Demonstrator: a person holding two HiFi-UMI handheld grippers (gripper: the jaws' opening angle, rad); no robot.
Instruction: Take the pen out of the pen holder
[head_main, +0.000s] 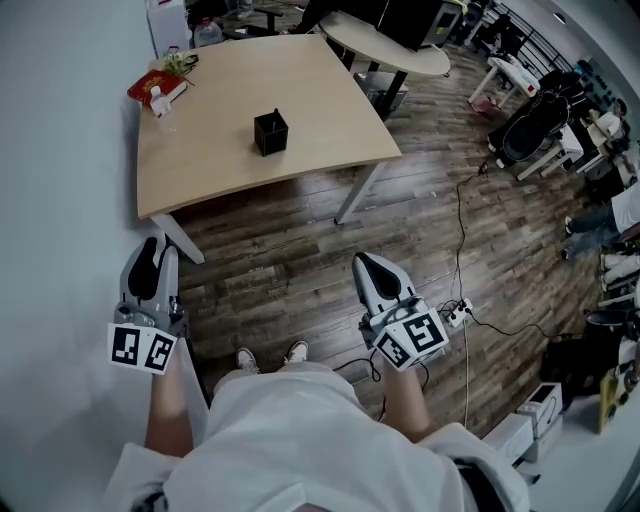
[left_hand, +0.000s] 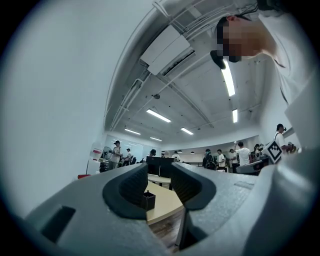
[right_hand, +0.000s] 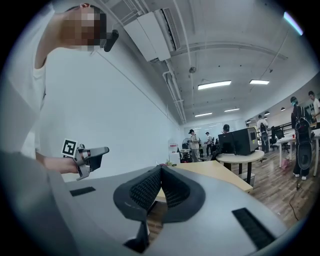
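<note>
Standing on the wood floor (head_main: 270, 250), a person holds two grippers short of the table (head_main: 330, 120); the left gripper (head_main: 150, 250), at nine o'clock, has its jaws slightly apart and empty; the right gripper (head_main: 372, 262), at five o'clock, is closed on nothing; farther off, at eleven o'clock, the black pen holder (head_main: 270, 132) stands upright mid-table, well apart from both.

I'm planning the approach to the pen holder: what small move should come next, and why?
Probably step toward the table first: the pen holder stands mid-table, well beyond both grippers. The left gripper has its jaws slightly apart with nothing between them, the right gripper is shut, and both are over the floor.
</note>
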